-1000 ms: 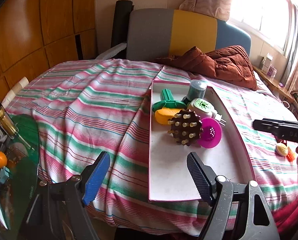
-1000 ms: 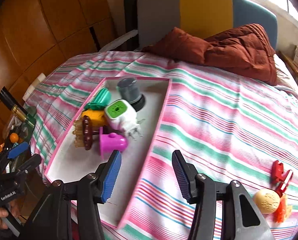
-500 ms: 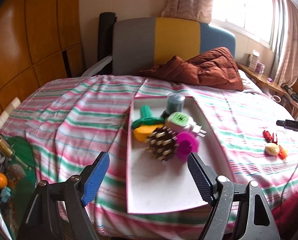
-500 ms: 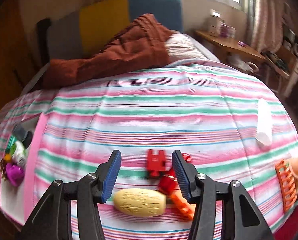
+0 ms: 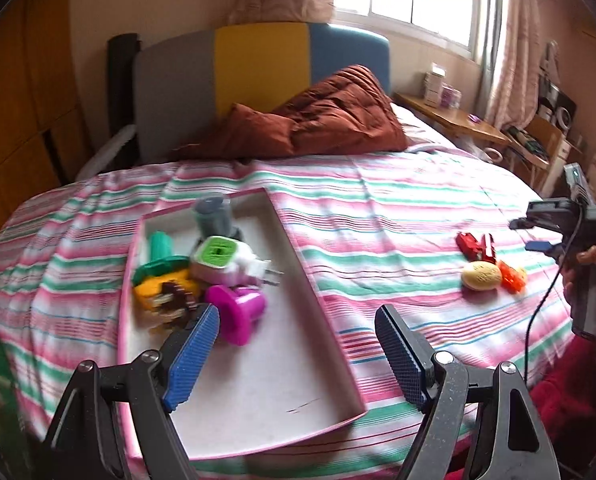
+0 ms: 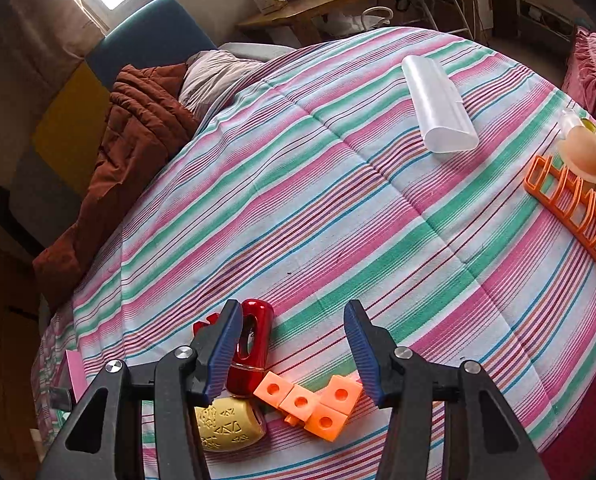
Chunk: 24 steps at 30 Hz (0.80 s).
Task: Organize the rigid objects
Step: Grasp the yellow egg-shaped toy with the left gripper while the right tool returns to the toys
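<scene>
A pink-edged white tray (image 5: 258, 384) lies on the striped bed and holds a green-faced plug adapter (image 5: 222, 260), a magenta piece (image 5: 238, 312), a grey cylinder (image 5: 212, 216), a green piece (image 5: 160, 252) and a yellow and brown piece (image 5: 164, 294). My left gripper (image 5: 298, 352) is open and empty above the tray's near end. My right gripper (image 6: 294, 352) is open and empty, just above orange linked cubes (image 6: 314, 404), a red object (image 6: 252, 340) and a yellow patterned oval (image 6: 228, 426). The same three lie right of the tray in the left wrist view (image 5: 486, 264).
A clear plastic case (image 6: 438, 104), an orange rack (image 6: 574, 208) and a peach dome (image 6: 586, 156) lie on the bed's far right. A brown quilt (image 5: 318, 124) sits by the headboard. A wooden side table (image 6: 318, 4) stands beyond the bed.
My right gripper has swung further right and down over the red, yellow and orange objects. My left gripper has turned right, so the tray sits lower left in its view.
</scene>
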Tool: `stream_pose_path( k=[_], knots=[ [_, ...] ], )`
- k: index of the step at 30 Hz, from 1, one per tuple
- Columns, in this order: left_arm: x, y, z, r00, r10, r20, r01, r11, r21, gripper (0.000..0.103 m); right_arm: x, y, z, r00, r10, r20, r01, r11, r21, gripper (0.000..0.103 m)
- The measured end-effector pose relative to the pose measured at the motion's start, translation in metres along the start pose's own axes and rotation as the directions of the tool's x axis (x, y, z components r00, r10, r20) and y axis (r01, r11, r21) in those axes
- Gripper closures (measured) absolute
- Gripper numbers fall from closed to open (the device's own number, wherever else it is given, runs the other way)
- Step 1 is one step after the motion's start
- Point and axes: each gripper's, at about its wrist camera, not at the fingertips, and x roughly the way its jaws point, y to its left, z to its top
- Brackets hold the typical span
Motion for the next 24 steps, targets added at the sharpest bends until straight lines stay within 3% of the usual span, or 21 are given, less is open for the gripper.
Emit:
stream_pose_path(
  k=[6, 13, 17, 24],
  knots=[
    [0.032, -0.050, 0.007, 0.994, -0.095, -0.053, 0.100, 0.989, 0.107, 0.022, 0.003, 0.005, -0.002, 1.000, 0.007, -0.006, -0.007, 1.000, -0.016, 0.050],
    [0.074, -0.104, 0.012, 0.972, -0.182, -0.150, 0.212, 0.952, 0.219, 0.022, 0.001, 0.000, 0.001, 1.000, 0.024, -0.001, -0.024, 1.000, 0.011, 0.050],
    [0.095, -0.134, 0.018, 0.957, -0.225, -0.182, 0.271, 0.917, 0.292, 0.022, 0.002, -0.001, 0.002, 0.999, 0.038, -0.004, -0.038, 0.999, 0.023, 0.050],
    [0.122, -0.186, 0.030, 0.925, -0.297, -0.237, 0.373, 0.829, 0.416, 0.014, 0.004, -0.004, 0.005, 0.998, 0.054, -0.013, -0.053, 0.997, 0.048, 0.050]
  ],
)
